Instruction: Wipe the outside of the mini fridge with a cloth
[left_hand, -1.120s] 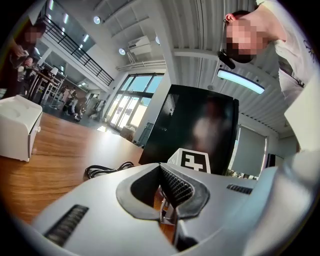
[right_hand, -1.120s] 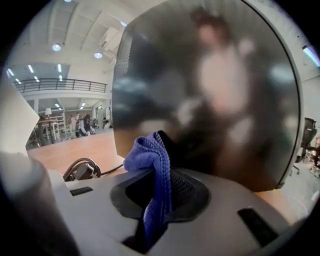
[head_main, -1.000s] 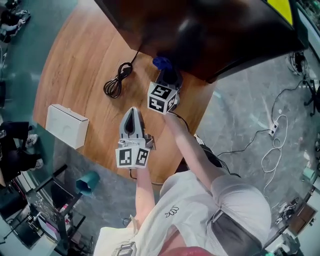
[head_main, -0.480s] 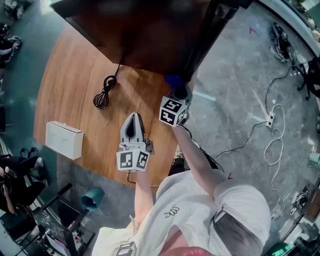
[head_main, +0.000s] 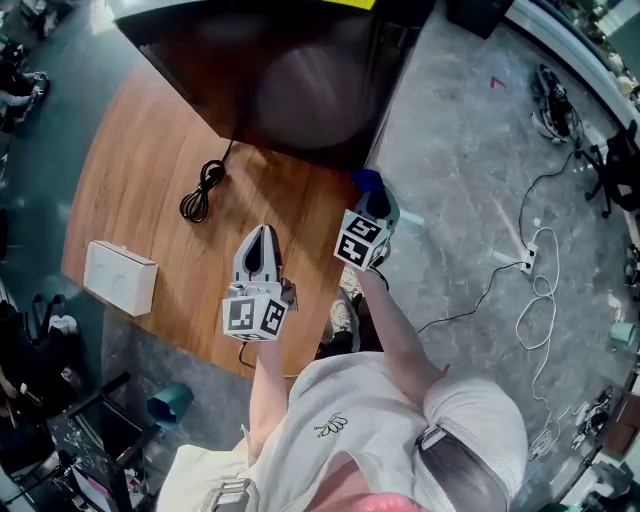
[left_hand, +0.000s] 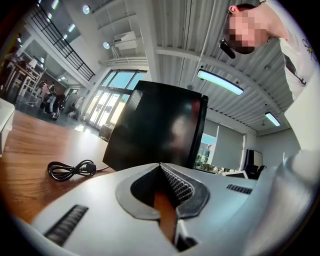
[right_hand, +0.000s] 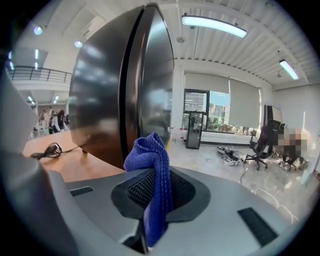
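The black mini fridge (head_main: 300, 90) stands at the far end of the round wooden table (head_main: 140, 200); it also fills the left gripper view (left_hand: 160, 130) and the right gripper view (right_hand: 120, 80). My right gripper (head_main: 371, 195) is shut on a blue cloth (head_main: 367, 181), held just off the fridge's near right corner, and the cloth (right_hand: 156, 175) sticks up between the jaws. My left gripper (head_main: 260, 236) is shut with nothing in it, over the table in front of the fridge.
The fridge's black power cord (head_main: 200, 188) lies coiled on the table left of the grippers. A white box (head_main: 120, 277) sits near the table's left edge. Cables (head_main: 540, 290) trail on the grey floor at right. A teal stool (head_main: 168, 404) stands below the table.
The right gripper with the cloth has slid rightward along the fridge's front toward its right corner. The head view has shifted; the left gripper stays about where it was.
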